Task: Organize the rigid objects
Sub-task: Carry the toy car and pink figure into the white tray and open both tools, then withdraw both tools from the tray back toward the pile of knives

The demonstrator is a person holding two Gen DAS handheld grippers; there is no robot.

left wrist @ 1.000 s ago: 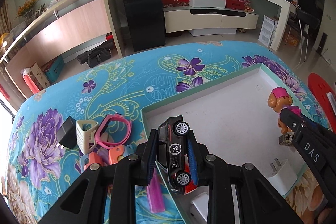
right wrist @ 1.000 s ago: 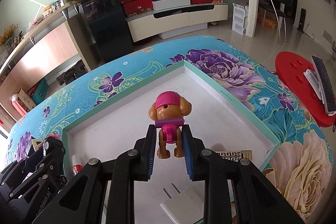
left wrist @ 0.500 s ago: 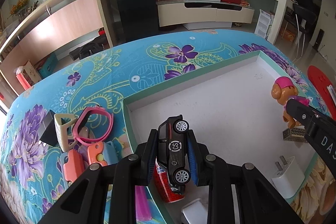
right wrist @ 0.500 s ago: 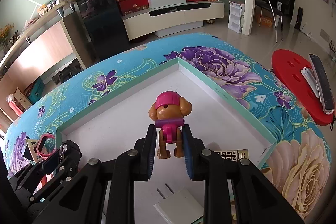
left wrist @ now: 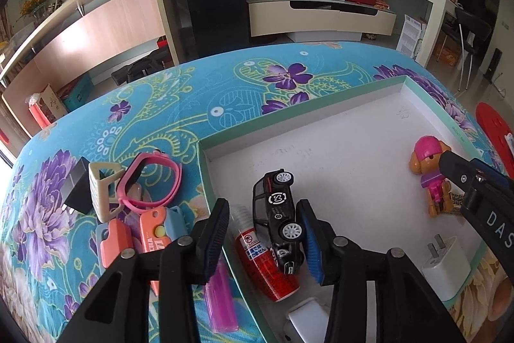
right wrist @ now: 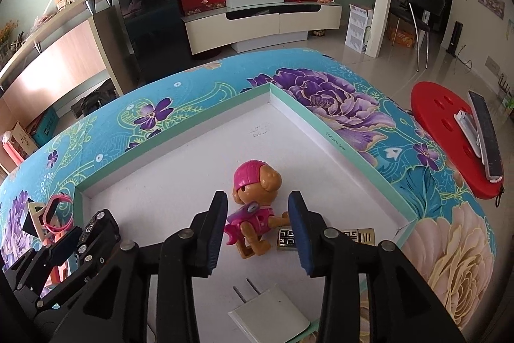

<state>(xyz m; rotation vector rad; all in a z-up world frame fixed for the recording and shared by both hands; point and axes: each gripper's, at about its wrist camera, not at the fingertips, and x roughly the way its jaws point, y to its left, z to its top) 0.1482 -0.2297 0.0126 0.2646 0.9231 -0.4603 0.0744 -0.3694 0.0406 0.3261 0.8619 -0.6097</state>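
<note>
both jaws just opened: left gripper [left wrist: 268, 241] frees a toy car [left wrist: 279, 217] leaning on a red tube [left wrist: 265, 262]; right gripper [right wrist: 258, 230] frees a tilted dog figure [right wrist: 253, 211]. either may topple when withdrawn.

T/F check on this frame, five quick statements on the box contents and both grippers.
1. The toy car is inside the box. True.
2. The left gripper is clamped on the car. False: its jaws have just been opening, and a gap shows on one side.
3. The dog figure stands upright. False: it is tipped over between the open right gripper fingers.
4. The white plug lies in the box. True.
5. The pink band is in the box. False: it lies on the cloth outside.
</note>
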